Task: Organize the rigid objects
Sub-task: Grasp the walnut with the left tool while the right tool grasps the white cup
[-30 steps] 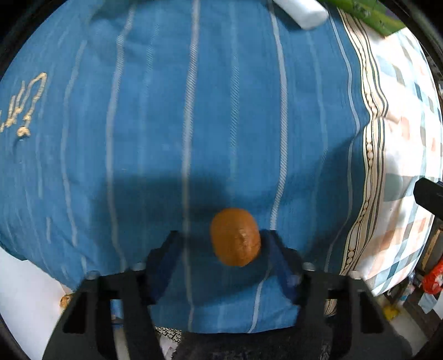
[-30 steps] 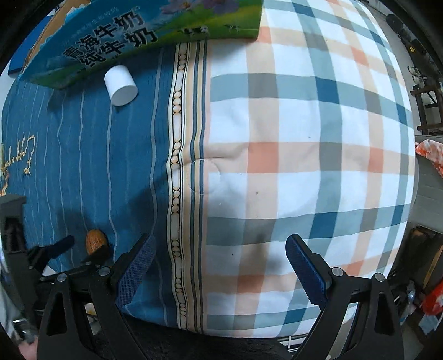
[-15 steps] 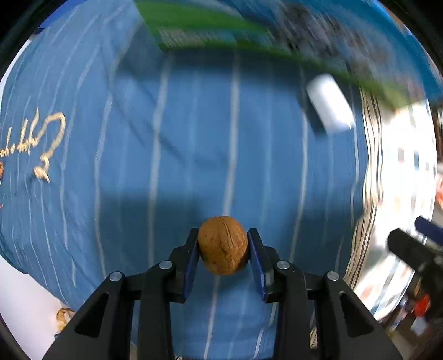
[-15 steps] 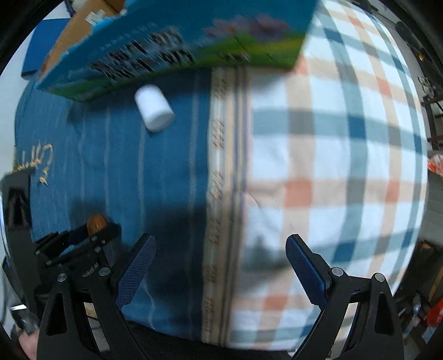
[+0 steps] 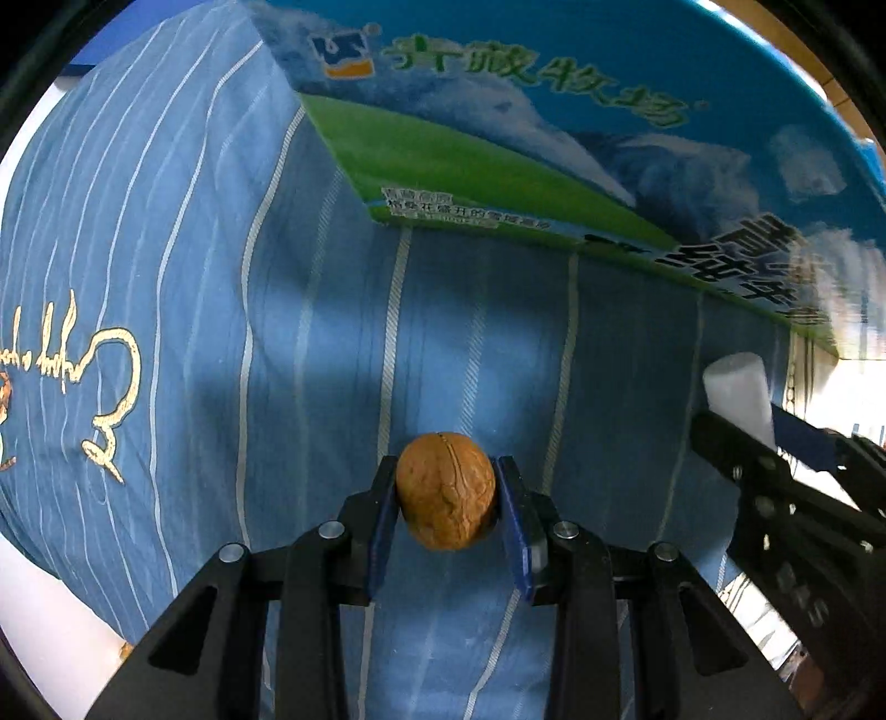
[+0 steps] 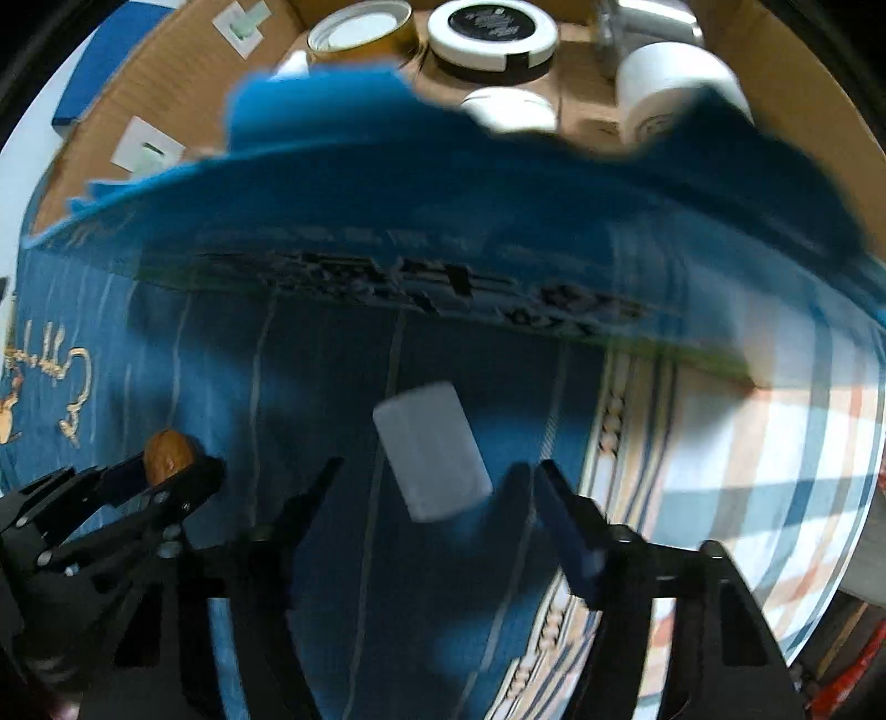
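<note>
On our left, the left gripper (image 5: 446, 493) is clamped on a walnut (image 5: 446, 490): both blue pads press its sides, and the nut sits right at the fingertips with its seam facing up toward the camera. The gripper points forward over the blue striped cloth (image 5: 221, 277), toward the side wall of a blue and green printed carton (image 5: 554, 138) that stands just beyond. From the right wrist view we see the same gripper low on the left, fingers slanting up and to the right, the walnut (image 6: 169, 450) showing at their tips.

Moving right, a white cylinder (image 6: 432, 457) lies on its side on the blue cloth, close to the carton's base. The right gripper (image 6: 437, 482) has its fingers spread wide on either side of the cylinder's near end; this view is blurred, and we cannot tell whether either pad touches it. In the left wrist view, the cylinder (image 5: 736, 387) appears just past the right gripper's dark frame.

Farther right, the blue cloth gives way to a plaid cloth (image 6: 775, 443). Over the carton's torn rim we see round lidded containers (image 6: 493, 27) inside.
</note>
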Motion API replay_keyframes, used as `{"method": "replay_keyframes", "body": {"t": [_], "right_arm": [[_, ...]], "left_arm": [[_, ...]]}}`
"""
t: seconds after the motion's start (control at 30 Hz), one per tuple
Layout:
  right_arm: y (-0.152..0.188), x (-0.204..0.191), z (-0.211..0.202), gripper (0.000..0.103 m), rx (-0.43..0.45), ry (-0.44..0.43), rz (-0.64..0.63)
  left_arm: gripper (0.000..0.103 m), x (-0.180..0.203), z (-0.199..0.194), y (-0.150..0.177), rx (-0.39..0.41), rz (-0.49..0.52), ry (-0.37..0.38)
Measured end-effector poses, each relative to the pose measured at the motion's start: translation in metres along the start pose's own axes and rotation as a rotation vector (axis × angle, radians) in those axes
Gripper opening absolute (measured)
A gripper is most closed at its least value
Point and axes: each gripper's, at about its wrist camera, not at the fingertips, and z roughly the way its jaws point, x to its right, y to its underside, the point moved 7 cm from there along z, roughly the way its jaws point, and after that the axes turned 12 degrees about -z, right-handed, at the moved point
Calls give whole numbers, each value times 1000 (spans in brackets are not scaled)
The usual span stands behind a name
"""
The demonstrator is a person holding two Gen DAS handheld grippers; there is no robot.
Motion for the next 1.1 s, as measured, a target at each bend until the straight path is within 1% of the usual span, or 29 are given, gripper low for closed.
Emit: {"method": "replay_keyframes", "body": {"t": [0.03,0.1,0.13,0.17,0.23,0.3,0.37,0.4,0.57,0.73,0.87,1.03,1.1], "right_arm": [[-2,-1,5,43,-14,0,2],[-5,-2,12,41,-26,15,4],[-6,-1,10,40,-14,22,9],[-6,-1,10,39,-14,27,10],[-9,-12,14,38,-15,41,6],[-7,-17,15,37,-20,48,2],[2,-21,15,36,-19,54,-5],[8,-22,13,36,-20,53,-9],[32,-21,2,36,-15,46,-10],[58,-14,-5,35,-15,36,19],[80,-11,-4,35,-28,24,46],[102,-6,9,35,-63,17,83],[109,-5,13,35,-64,15,91]], "left_arm": [[31,2,2,6,-1,0,0],[31,1,5,8,-1,2,1],[31,0,5,4,0,4,3],[31,-15,12,6,0,5,6],[31,-12,10,4,3,9,7],[31,-7,5,3,8,15,11],[31,-2,1,6,15,23,17],[31,-14,-11,7,16,27,20],[31,-4,-26,26,20,51,47],[31,8,-23,47,3,82,58],[31,17,-14,62,-21,108,48],[31,24,-5,70,-38,118,41],[31,18,-3,69,-34,125,41]]}}
